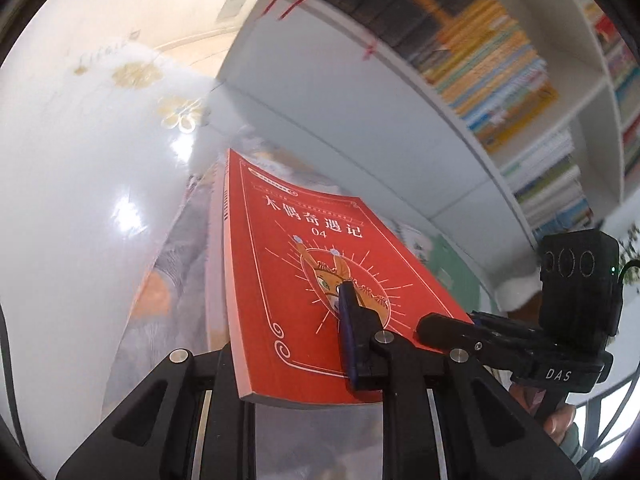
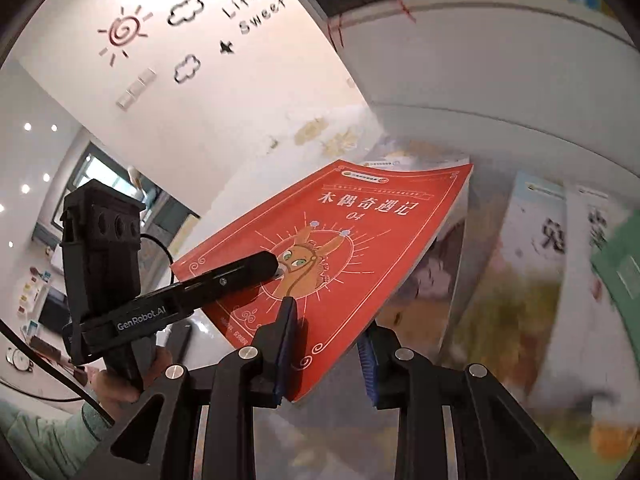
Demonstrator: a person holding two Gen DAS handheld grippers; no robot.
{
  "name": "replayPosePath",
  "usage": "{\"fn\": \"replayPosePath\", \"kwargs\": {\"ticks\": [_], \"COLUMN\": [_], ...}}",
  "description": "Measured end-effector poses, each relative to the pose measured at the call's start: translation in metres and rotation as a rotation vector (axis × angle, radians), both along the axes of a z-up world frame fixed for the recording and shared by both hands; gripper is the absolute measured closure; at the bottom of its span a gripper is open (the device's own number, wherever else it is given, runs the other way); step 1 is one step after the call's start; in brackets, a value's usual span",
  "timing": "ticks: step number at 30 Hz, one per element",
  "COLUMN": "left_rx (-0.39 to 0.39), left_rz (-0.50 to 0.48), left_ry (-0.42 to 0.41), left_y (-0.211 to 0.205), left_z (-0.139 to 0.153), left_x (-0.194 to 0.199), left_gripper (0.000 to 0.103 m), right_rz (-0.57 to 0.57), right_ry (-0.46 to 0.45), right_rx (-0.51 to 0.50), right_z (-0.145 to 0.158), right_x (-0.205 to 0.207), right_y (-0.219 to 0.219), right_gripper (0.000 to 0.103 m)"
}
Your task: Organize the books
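Both claws grip one book: a thin red paperback with gold line art and a donkey-like face on its cover, held clear above the other books.

The left claw is closed on the book's near edge; its upper finger lies flat on the cover, the lower one is hidden beneath. The right claw is closed on the corner at 6 o'clock in the right wrist view, one blue-padded finger on the cover and one under it.

Procedure, as judged from here:
1. Keep both grips steady; the cover bows slightly, so pulling the claws apart would likely bend it.
2. Turn both hands together so that the spine faces outward before insertion.
3. Release only once the book is supported.

The likely destination is the white bookcase with rows of coloured spines at 1 o'clock. Below lies a glossy white desk carrying several illustrated picture books laid flat at 3 o'clock. At 10 o'clock, the white wall bears sun and cloud decals and lettering.
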State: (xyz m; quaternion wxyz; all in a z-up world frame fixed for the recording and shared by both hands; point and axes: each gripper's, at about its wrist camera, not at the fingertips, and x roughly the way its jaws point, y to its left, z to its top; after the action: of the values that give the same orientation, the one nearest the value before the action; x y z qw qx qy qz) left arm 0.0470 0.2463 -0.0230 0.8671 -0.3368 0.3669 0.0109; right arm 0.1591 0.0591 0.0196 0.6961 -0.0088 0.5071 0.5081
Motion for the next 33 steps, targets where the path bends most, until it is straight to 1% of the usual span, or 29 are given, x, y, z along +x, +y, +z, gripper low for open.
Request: {"fn": "replayPosePath", "kwargs": {"ticks": [3,4,6,8,10,12,14,15,18,19,21,22,23,25,26,29,31,32,33], "left_rx": [-0.04,-0.048,-0.046,-0.066,-0.094,-0.078,-0.015,0.0,-0.024,-0.024,0.012,0.04,0.065,0.108,0.121,0.121,0.134,0.144,0.155], "left_rz": [0.0,-0.003,0.007,0.018,0.046,0.079,0.107,0.102,0.115,0.114,0.109,0.101,0.088,0.057,0.046,-0.019,-0.072,-0.106,-0.131], "left_ry": [0.02,0.036,0.095,0.142,0.139,0.148,0.191,0.201,0.201,0.201,0.214,0.219,0.222,0.228,0.228,0.239,0.255,0.261,0.263], "left_y": [0.006,0.006,0.006,0.009,0.018,0.025,0.03,0.032,0.036,0.037,0.033,0.028,0.023,0.011,0.007,-0.015,-0.038,-0.051,-0.061], "left_z": [-0.016,-0.02,-0.03,-0.039,-0.043,-0.042,-0.04,-0.041,-0.044,-0.044,-0.041,-0.038,-0.035,-0.027,-0.025,-0.019,-0.013,-0.01,-0.006], "left_x": [0.014,0.017,0.022,0.021,0.012,0.007,0.006,0.008,0.006,0.004,0.002,0.0,0.0,-0.003,-0.007,-0.014,-0.019,-0.02,-0.023], "left_gripper": [0.084,0.078,0.071,0.07,0.071,0.071,0.069,0.069,0.069,0.069,0.069,0.069,0.069,0.069,0.069,0.069,0.069,0.069,0.067], "right_rz": [0.0,-0.005,-0.015,-0.026,-0.037,-0.041,-0.057,-0.07,-0.107,-0.111,-0.098,-0.095,-0.102,-0.134,-0.153,-0.194,-0.22,-0.228,-0.247], "right_ry": [0.047,0.059,0.087,0.113,0.133,0.15,0.168,0.177,0.208,0.205,0.173,0.161,0.169,0.216,0.229,0.237,0.245,0.27,0.317], "right_rx": [-0.017,-0.027,-0.035,-0.033,-0.053,-0.061,-0.057,-0.046,-0.026,-0.034,-0.069,-0.087,-0.096,-0.084,-0.078,-0.065,-0.062,-0.045,-0.008], "right_z": [-0.023,-0.034,-0.046,-0.056,-0.065,-0.068,-0.075,-0.076,-0.078,-0.076,-0.073,-0.07,-0.068,-0.067,-0.066,-0.058,-0.052,-0.051,-0.05], "right_x": [0.028,0.037,0.044,0.05,0.054,0.05,0.049,0.049,0.051,0.05,0.045,0.042,0.041,0.04,0.038,0.017,-0.008,-0.017,-0.031], "right_y": [0.012,0.014,0.016,0.016,0.021,0.024,0.019,0.017,0.012,0.012,0.014,0.015,0.013,0.001,-0.008,-0.041,-0.072,-0.083,-0.104], "right_gripper": [0.075,0.075,0.075,0.075,0.075,0.075,0.075,0.075,0.075,0.075,0.075,0.075,0.075,0.075,0.074,0.071,0.064,0.063,0.057]}}
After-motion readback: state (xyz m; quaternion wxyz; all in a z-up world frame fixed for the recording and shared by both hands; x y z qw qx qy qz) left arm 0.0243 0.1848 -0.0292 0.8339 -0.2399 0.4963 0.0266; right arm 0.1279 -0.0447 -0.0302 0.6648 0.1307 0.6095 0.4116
